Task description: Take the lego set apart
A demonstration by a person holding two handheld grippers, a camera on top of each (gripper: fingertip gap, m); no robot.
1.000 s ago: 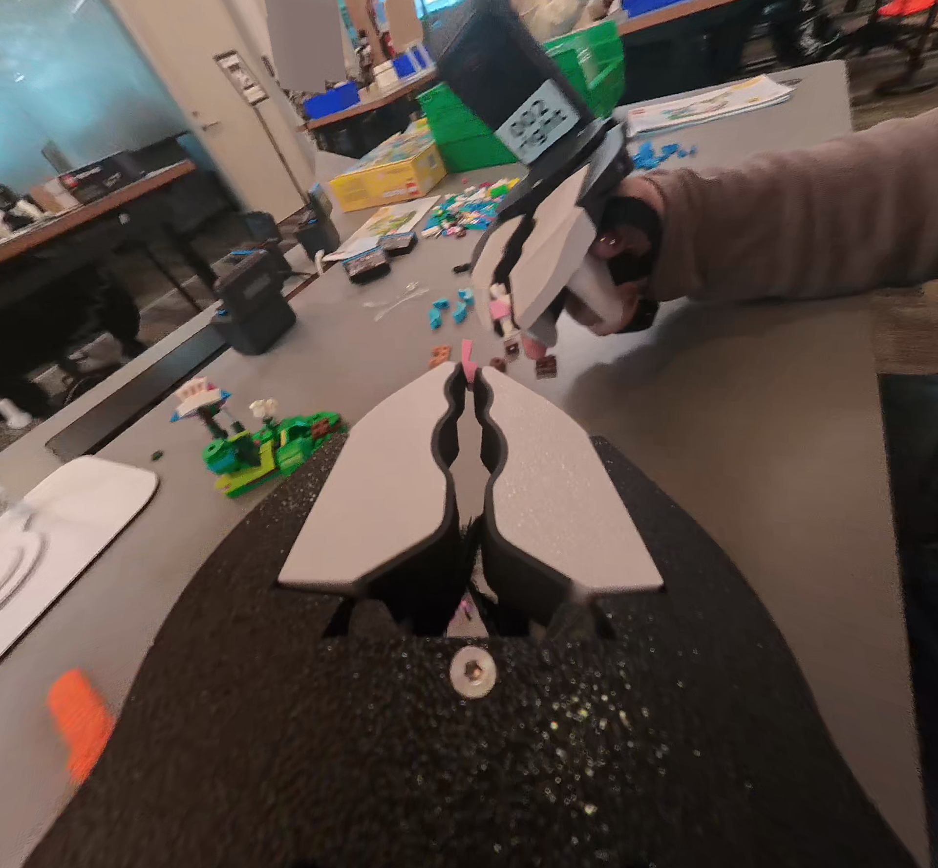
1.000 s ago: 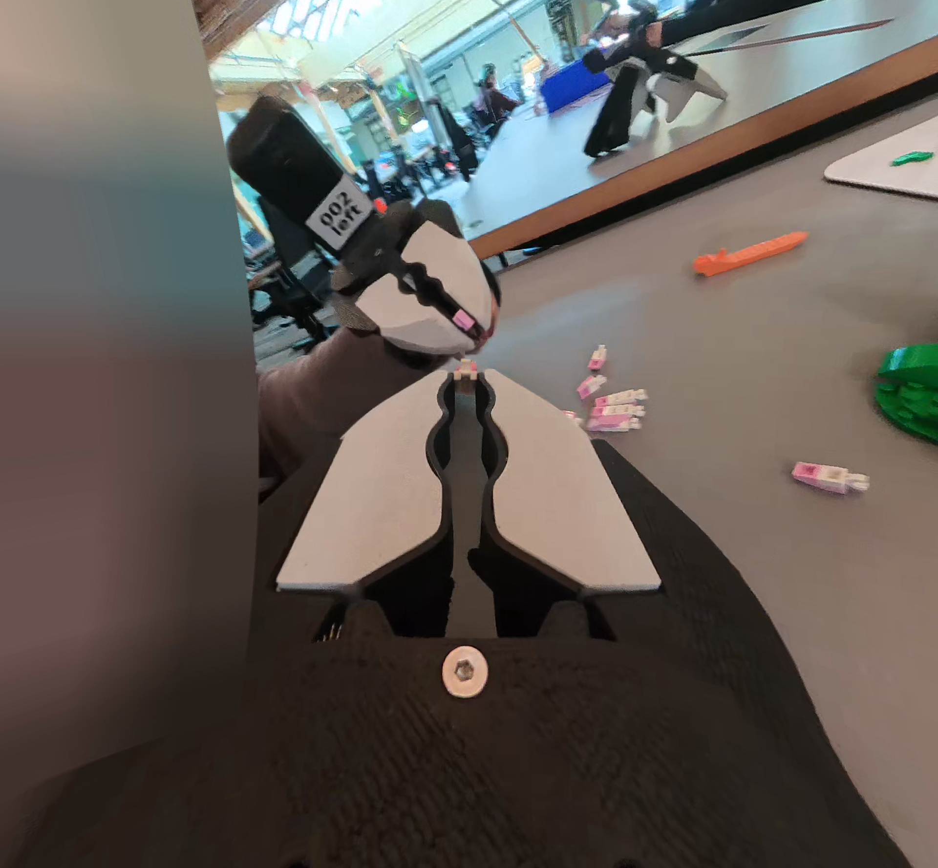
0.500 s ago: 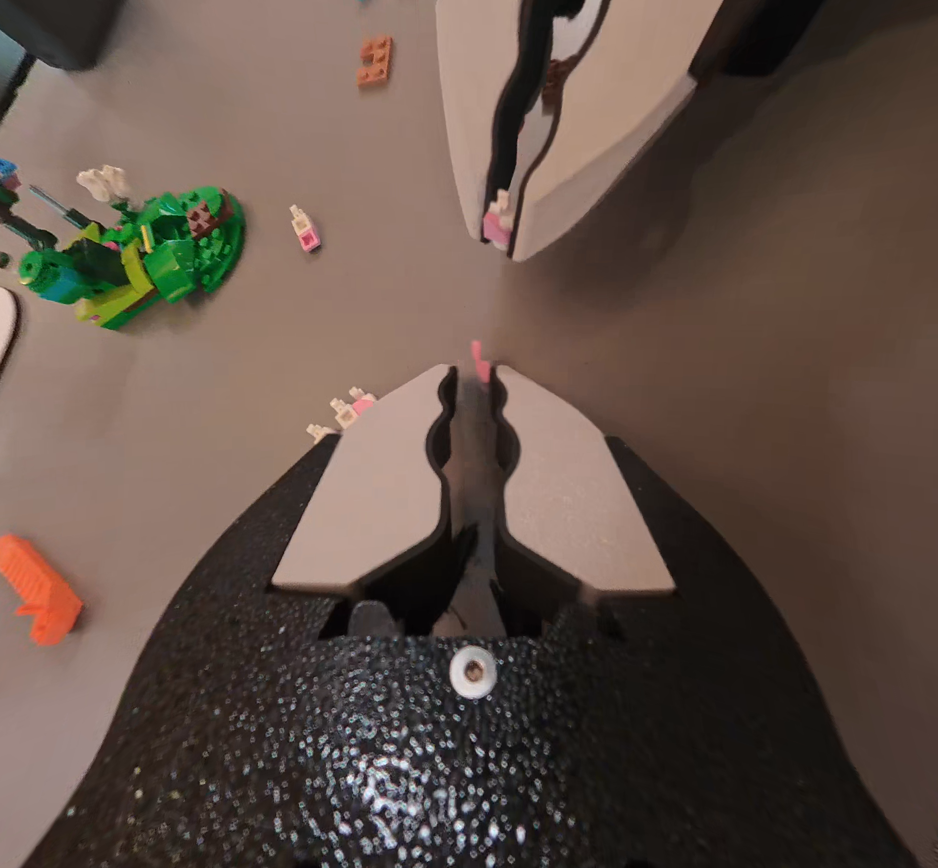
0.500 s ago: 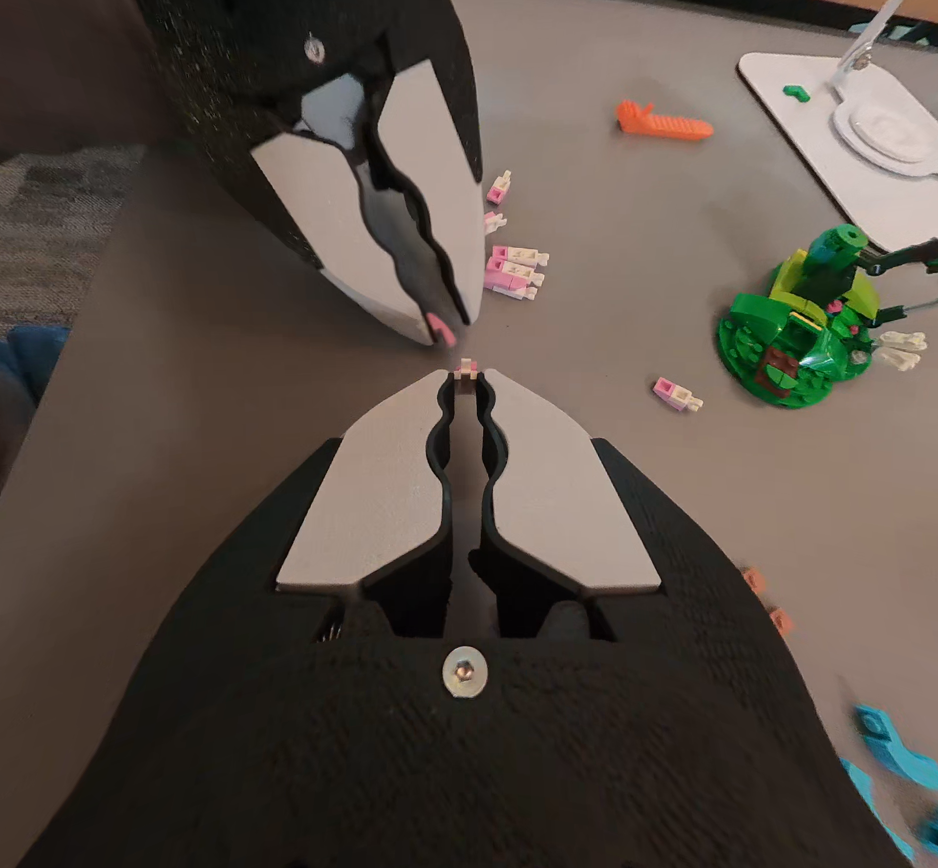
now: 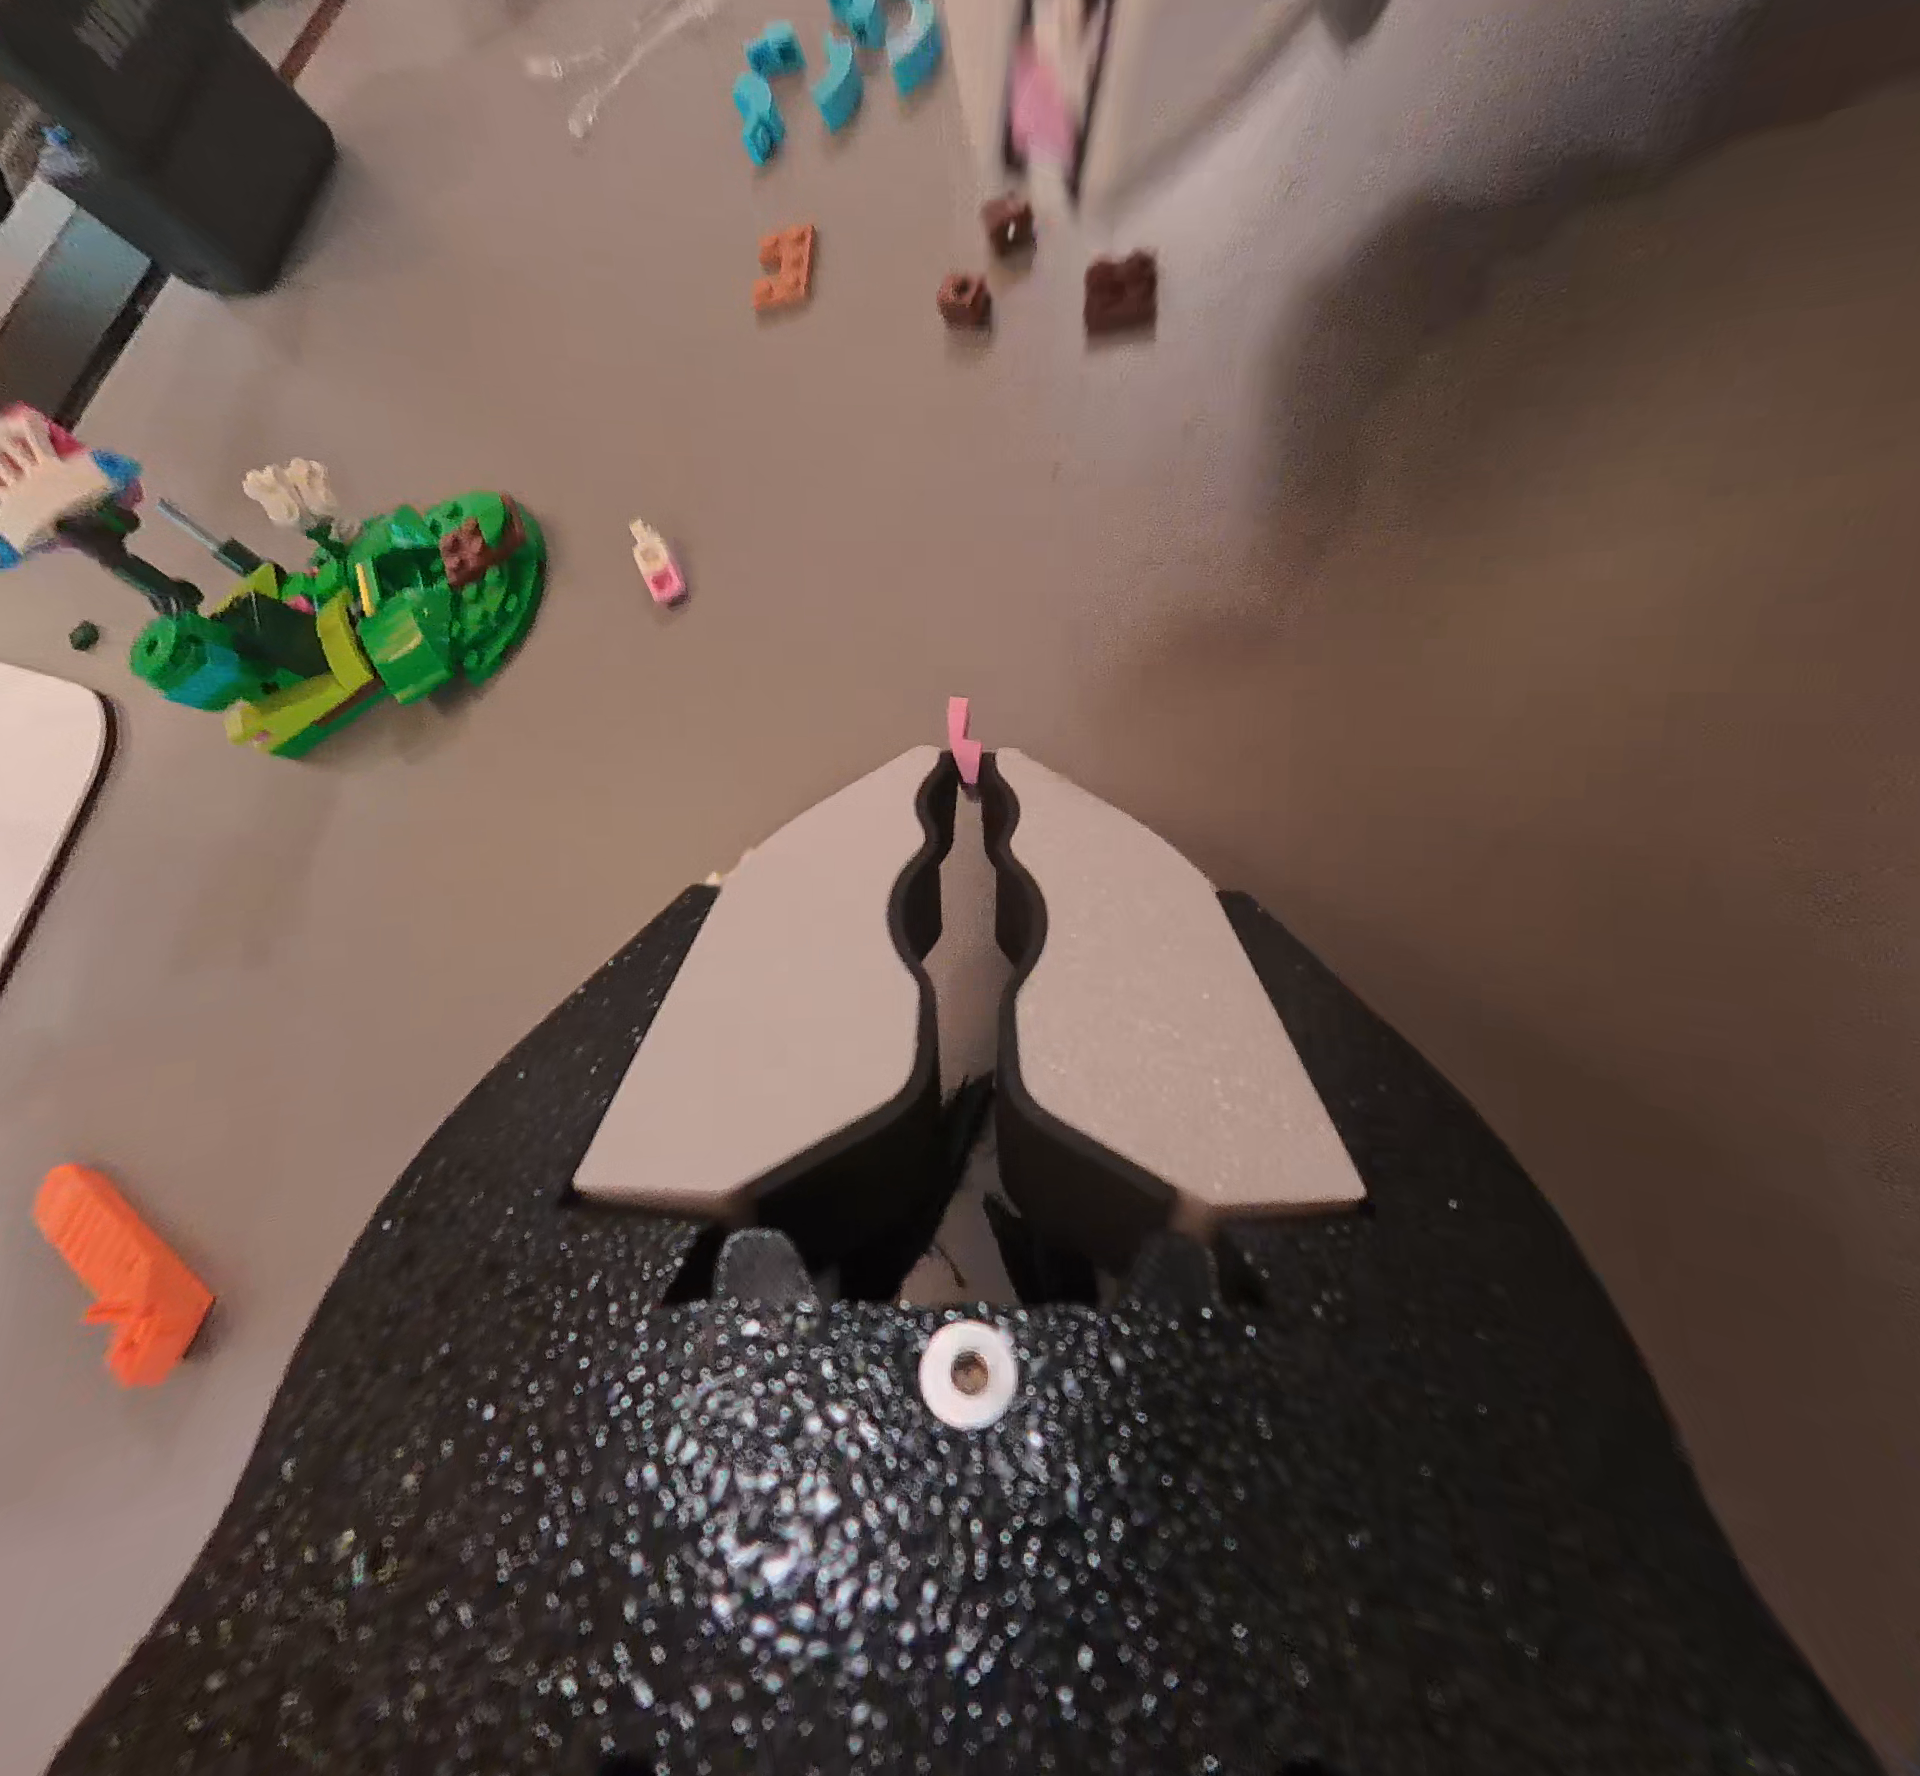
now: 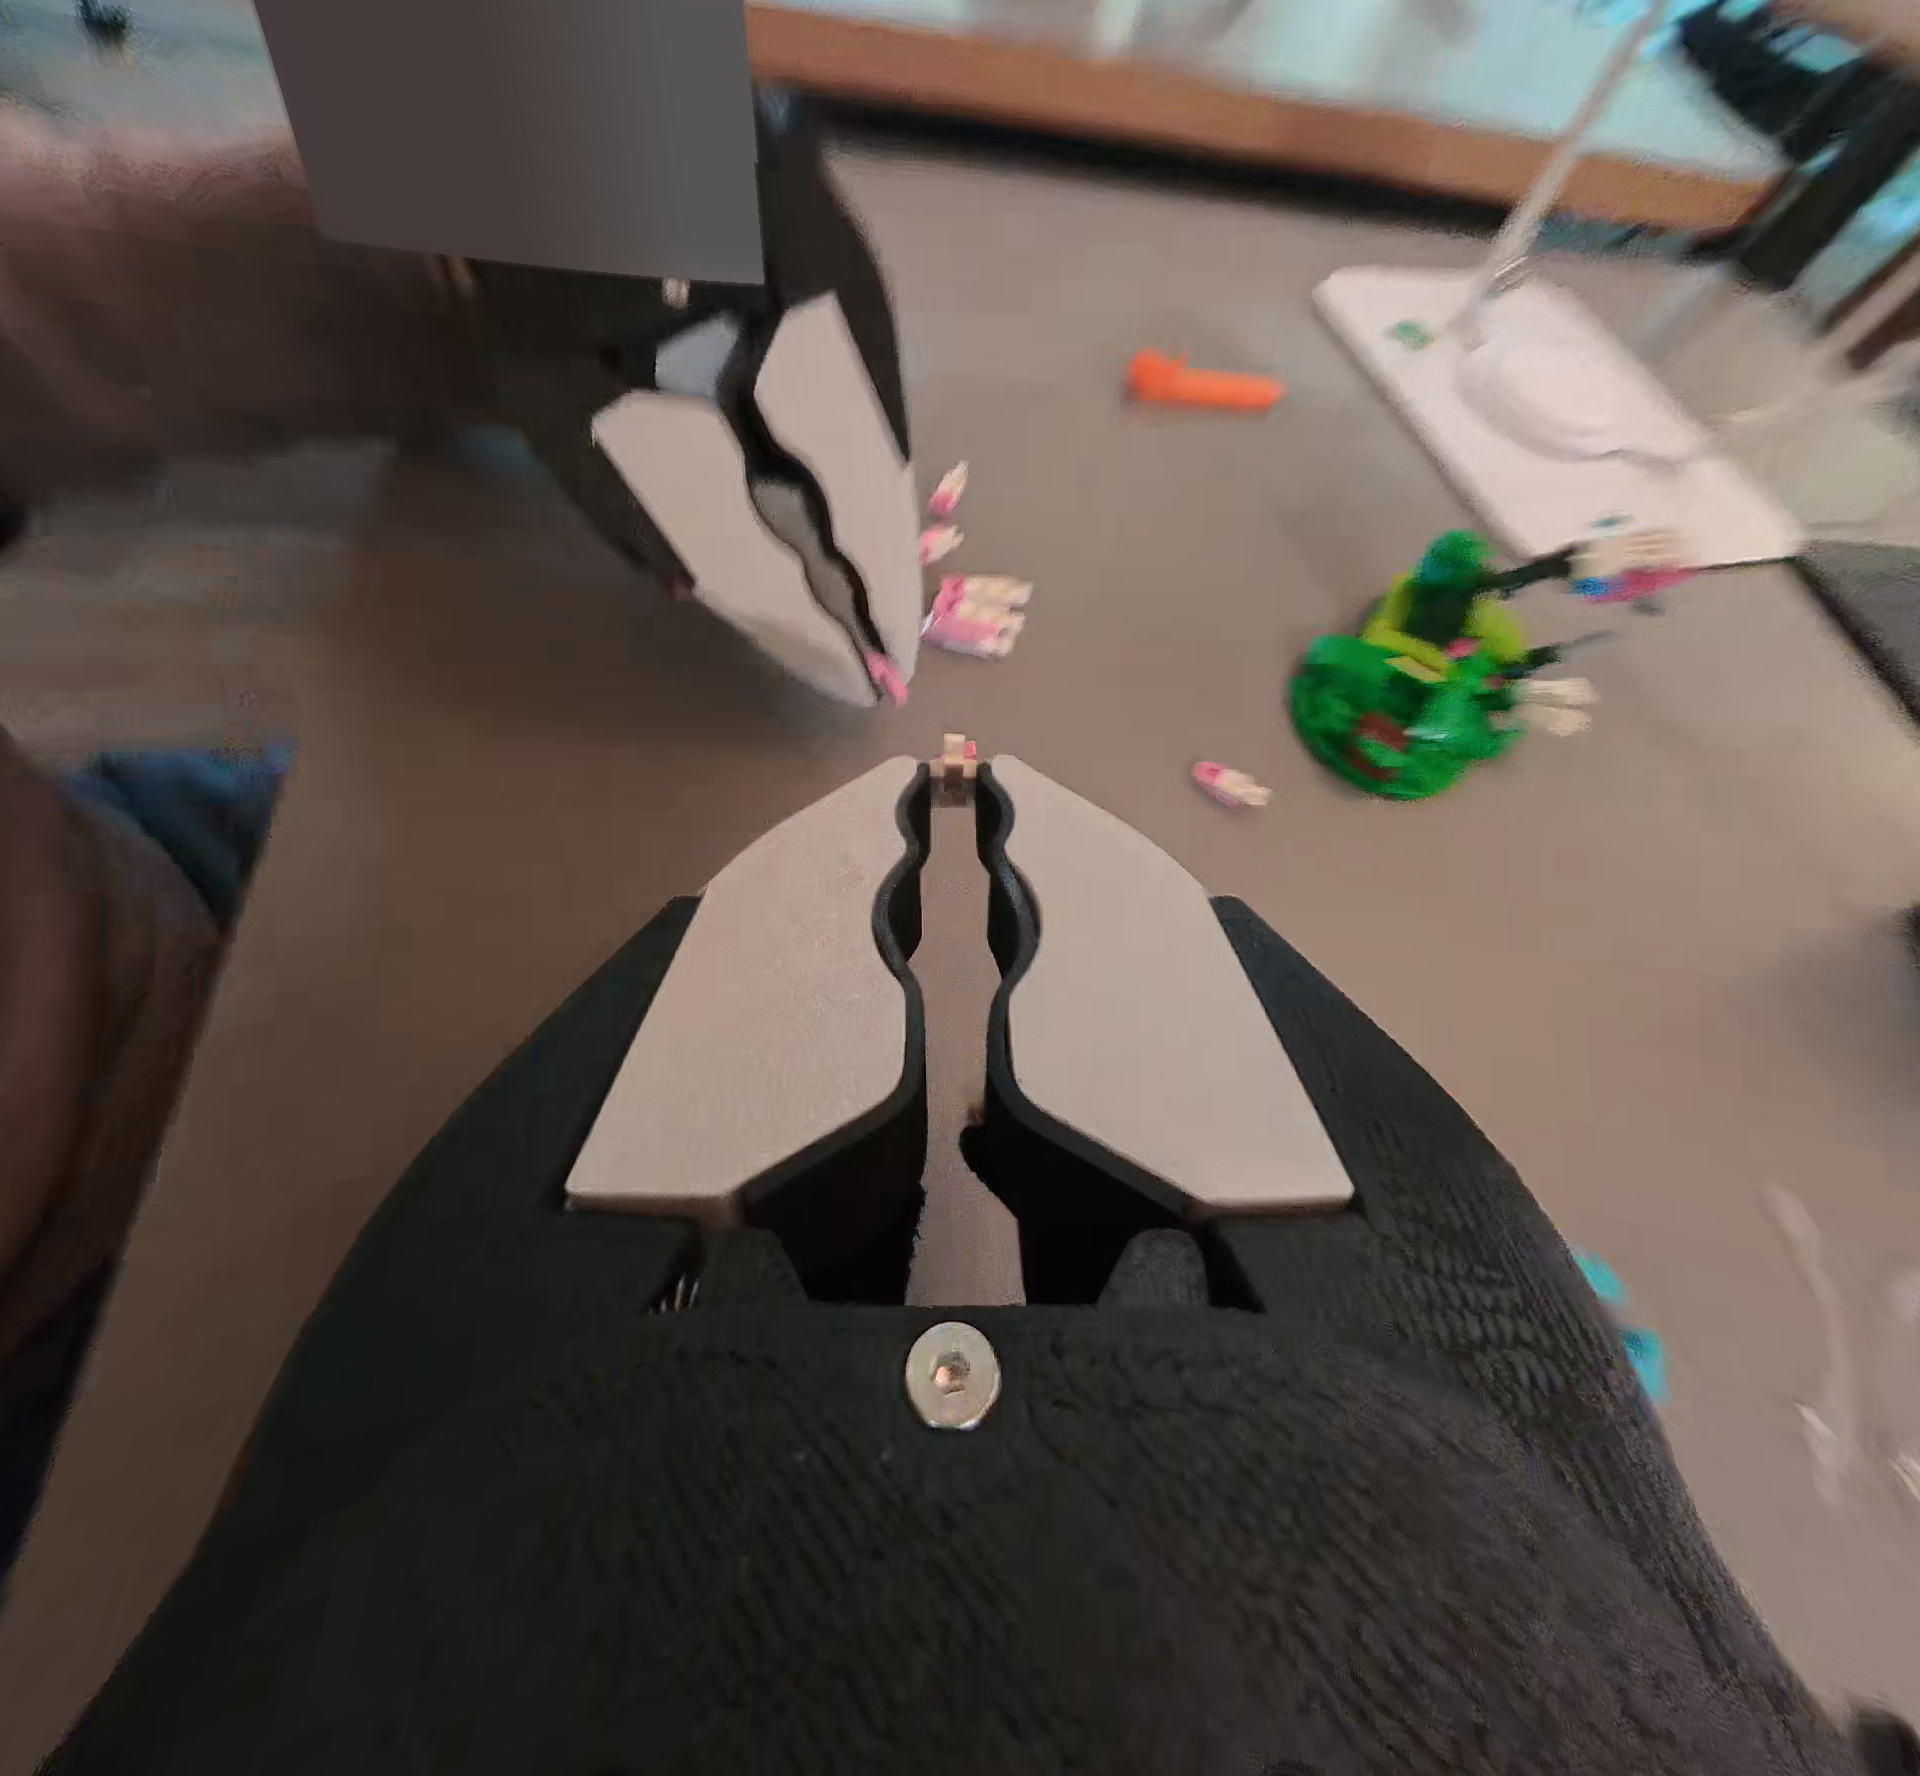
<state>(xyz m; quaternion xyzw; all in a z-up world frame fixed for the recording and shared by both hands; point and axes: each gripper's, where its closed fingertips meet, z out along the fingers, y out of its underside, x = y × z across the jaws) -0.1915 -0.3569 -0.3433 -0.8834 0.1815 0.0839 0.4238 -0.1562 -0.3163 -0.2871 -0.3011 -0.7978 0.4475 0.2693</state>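
Your left fingers [image 5: 810,978] pinch a pink piece [image 5: 962,741]; right gripper [image 6: 954,770], blurred far off, has withdrawn, pinching a tan piece [image 6: 953,774].

Table [image 5: 1455,687]: matt grey, smooth. Left gripper [image 5: 968,768]: speckled, rough black plastic shell, matt grey fingers [image 5: 790,999], metal screw [image 5: 968,1378]. Lego build [image 5: 395,614], far left: glossy green plastic. Orange tool [image 5: 120,1269]: ribbed plastic.

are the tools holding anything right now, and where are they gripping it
Yes. The left tool pinches a thin pink piece by its lower end at the fingertips. The right tool grips a small tan and pink piece by its sides.
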